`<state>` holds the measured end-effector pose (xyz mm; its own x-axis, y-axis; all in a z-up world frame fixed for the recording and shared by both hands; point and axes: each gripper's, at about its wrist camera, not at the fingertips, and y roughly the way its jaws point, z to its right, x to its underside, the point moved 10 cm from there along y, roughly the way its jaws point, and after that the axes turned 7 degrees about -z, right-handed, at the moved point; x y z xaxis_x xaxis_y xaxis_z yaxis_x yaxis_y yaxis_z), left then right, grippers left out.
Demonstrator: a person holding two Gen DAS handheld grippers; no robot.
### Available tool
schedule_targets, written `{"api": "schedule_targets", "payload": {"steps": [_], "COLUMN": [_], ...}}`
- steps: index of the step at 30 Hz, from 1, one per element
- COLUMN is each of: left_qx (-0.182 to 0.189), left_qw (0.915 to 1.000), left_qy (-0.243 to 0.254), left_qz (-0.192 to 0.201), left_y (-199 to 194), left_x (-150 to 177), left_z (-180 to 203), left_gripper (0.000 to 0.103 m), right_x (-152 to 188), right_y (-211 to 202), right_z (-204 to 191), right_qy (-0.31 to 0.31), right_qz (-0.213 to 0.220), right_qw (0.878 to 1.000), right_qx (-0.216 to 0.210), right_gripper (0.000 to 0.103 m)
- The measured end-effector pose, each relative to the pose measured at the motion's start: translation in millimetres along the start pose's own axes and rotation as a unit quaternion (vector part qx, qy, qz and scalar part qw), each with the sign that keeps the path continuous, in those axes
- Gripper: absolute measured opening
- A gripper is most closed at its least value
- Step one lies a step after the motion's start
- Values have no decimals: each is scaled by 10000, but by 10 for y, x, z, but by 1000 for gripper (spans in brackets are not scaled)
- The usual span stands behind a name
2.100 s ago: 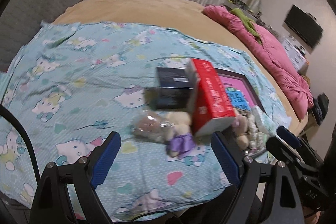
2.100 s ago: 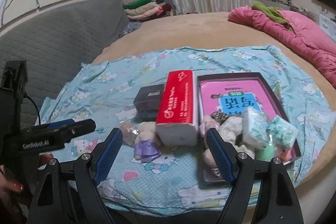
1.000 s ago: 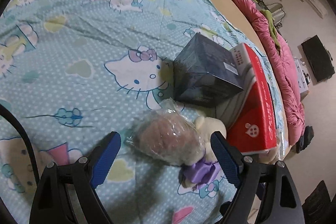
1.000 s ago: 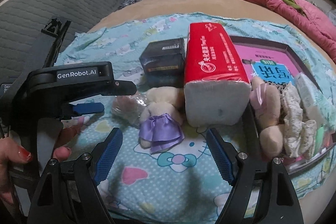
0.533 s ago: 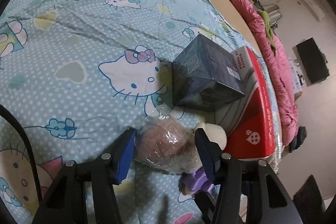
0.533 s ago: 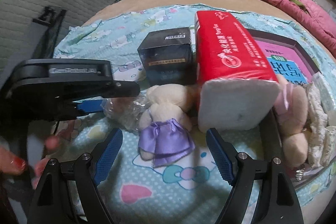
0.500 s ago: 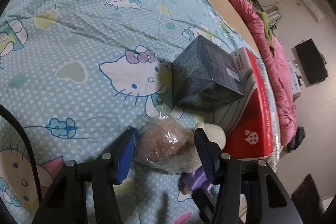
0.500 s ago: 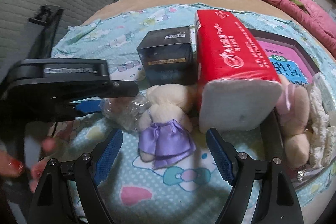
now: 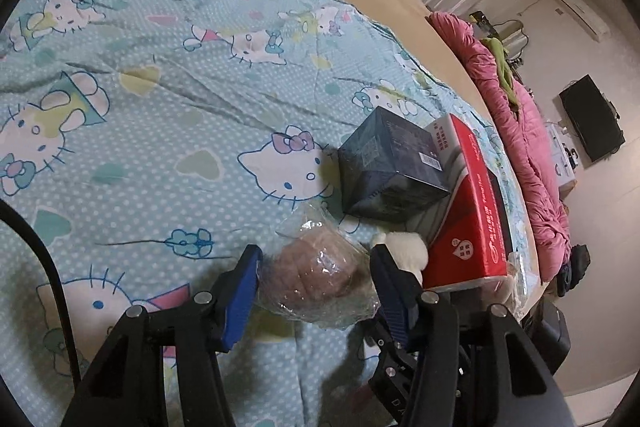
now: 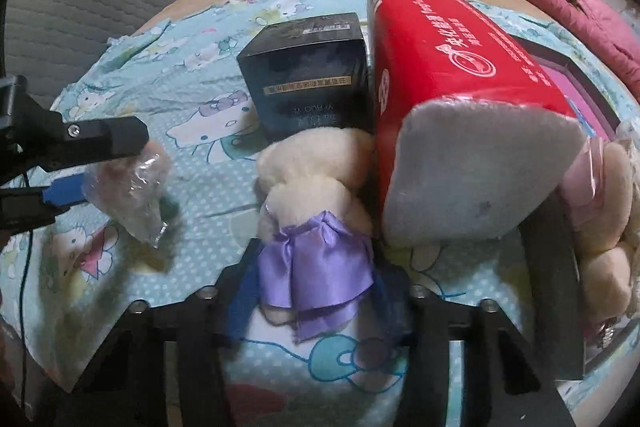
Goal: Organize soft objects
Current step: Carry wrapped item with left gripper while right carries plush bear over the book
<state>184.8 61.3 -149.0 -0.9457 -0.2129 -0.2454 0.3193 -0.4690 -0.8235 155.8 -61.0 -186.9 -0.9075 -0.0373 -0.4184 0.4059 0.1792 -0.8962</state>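
A brown soft ball in clear plastic wrap (image 9: 316,275) sits between the blue pads of my left gripper (image 9: 314,279), which is shut on it; it appears lifted slightly off the blanket in the right wrist view (image 10: 132,187). A cream plush bear in a purple satin skirt (image 10: 316,227) lies on the blanket; my right gripper (image 10: 320,291) has closed around its skirt and legs. The bear's head also shows in the left wrist view (image 9: 404,251).
A dark blue box (image 10: 308,87) and a red tissue pack (image 10: 452,99) stand just behind the bear. A dark tray (image 10: 560,287) at the right holds more plush toys (image 10: 604,211). The Hello Kitty blanket (image 9: 160,107) covers the bed; pink quilt (image 9: 520,115) far right.
My left gripper has kept its hold on the wrapped ball and raised it a little. My right gripper has moved forward and closed from wide open onto the bear's purple skirt.
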Motion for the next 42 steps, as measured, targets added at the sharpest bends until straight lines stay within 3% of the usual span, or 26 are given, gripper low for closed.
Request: {"api": "schedule_targets", "payload": {"steps": [2, 11, 16, 27, 42], "left_qx": [-5, -96, -167, -148, -58], "left_qw": [10000, 9993, 9977, 9907, 9720], "left_qy": [27, 258, 519, 1206, 2281], "left_qz": [27, 258, 407, 613, 568], "left_y": [-39, -311, -512, -751, -624], "left_x": [19, 103, 154, 266, 507], "left_z": [34, 276, 513, 1335, 2534], "left_gripper": [56, 56, 56, 56, 56], "right_x": [-12, -27, -130, -279, -222], "right_y": [-75, -586, -1047, -1838, -2318], "right_z": [-23, -90, -58, 644, 1520], "right_qy": [15, -100, -141, 219, 747], "right_qz": [50, 385, 785, 1416, 1865], "right_qw": [9999, 9968, 9933, 9879, 9791], "right_qx": [-153, -690, -834, -598, -312], "right_gripper": [40, 39, 39, 39, 39]}}
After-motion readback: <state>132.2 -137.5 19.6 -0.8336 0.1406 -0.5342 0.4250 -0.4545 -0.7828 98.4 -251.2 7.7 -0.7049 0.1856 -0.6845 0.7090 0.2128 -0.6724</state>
